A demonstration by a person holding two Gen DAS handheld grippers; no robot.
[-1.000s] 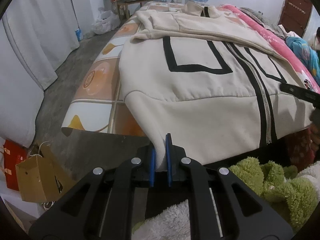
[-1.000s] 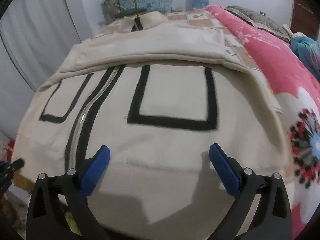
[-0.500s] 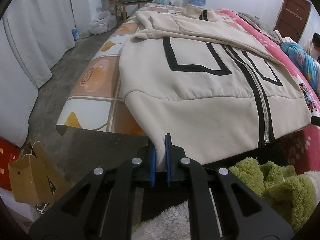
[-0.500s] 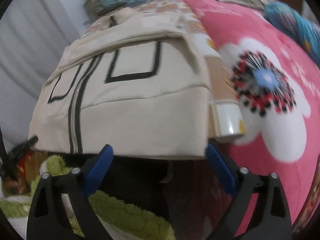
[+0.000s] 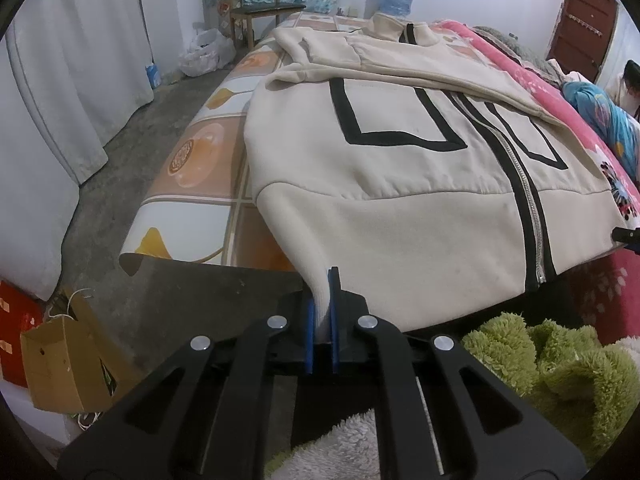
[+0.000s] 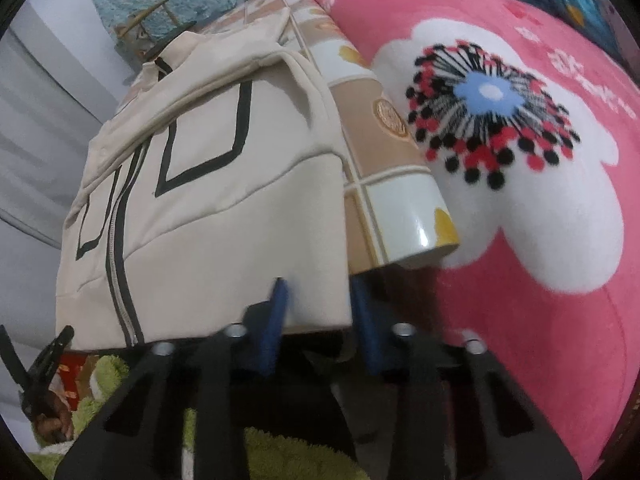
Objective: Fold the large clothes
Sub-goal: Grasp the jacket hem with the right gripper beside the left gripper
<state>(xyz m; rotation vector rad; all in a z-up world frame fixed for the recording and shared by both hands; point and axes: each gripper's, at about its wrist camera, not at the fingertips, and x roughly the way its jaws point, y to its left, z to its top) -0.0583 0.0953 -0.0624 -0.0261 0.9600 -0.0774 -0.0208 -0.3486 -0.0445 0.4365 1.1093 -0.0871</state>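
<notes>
A cream zip-up jacket (image 5: 400, 180) with black outlines lies spread front-up on the bed, its sleeves folded across the chest. My left gripper (image 5: 322, 280) is shut on the jacket's near left hem corner, which hangs off the mat's edge. In the right wrist view the jacket (image 6: 220, 220) ends at its near right hem corner. My right gripper (image 6: 318, 292) straddles that corner, jaws closing. The blue pads (image 6: 276, 312) still stand apart, with the flat hem between them. The left gripper's tip (image 6: 52, 354) shows at the far left of this view.
A tile-patterned mat (image 5: 200, 160) covers the bed under the jacket. A pink floral blanket (image 6: 520, 200) lies to the right. Green plush fabric (image 5: 540, 360) sits below the hem. A brown paper bag (image 5: 60, 368), white curtains (image 5: 80, 60) and a wooden chair (image 5: 256, 12) stand left of the bed.
My right gripper has slid right along the hem to the jacket's right corner, rolled, and its jaws have narrowed around it. The left gripper keeps its hold and has not moved.
</notes>
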